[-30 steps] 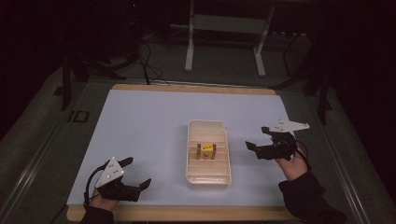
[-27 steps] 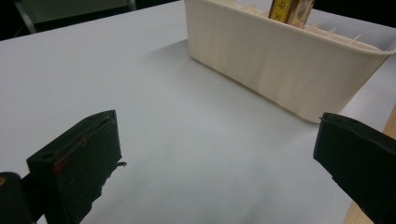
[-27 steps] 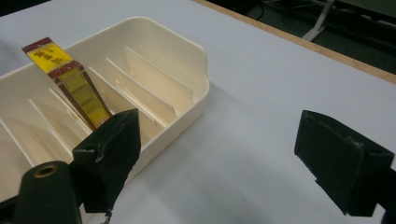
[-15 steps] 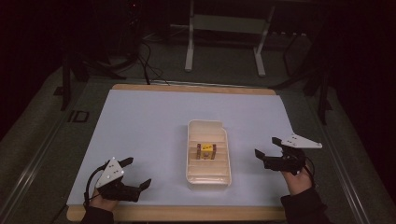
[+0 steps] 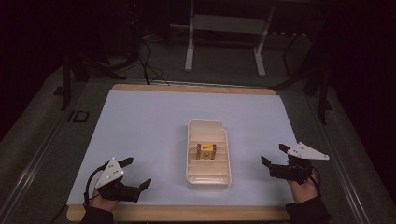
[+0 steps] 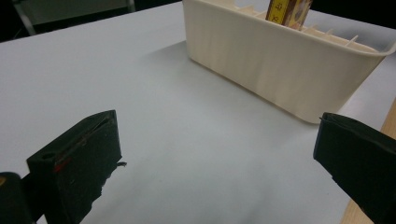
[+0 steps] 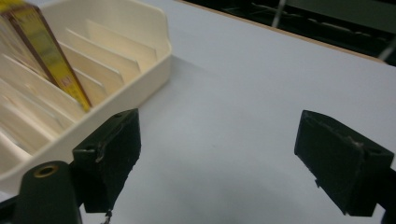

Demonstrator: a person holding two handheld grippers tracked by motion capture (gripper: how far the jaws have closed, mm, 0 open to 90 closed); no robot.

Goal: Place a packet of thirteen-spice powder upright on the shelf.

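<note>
Resting apart: left gripper [image 5: 133, 177] and right gripper [image 5: 275, 161] empty, jaws wide | box [image 5: 206, 151] upright in a middle slot of tray [image 5: 224, 140] | likely done; nothing loose on table [image 5: 140, 126].

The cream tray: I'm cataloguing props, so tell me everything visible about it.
The cream tray is a long, rounded-corner box, plastic by its look, with smooth ribbed walls and thin dividers making narrow slots. It sits flat at the middle of the white table cover. One yellow and brown packet stands in a middle slot. Neither open gripper touches it.
</note>
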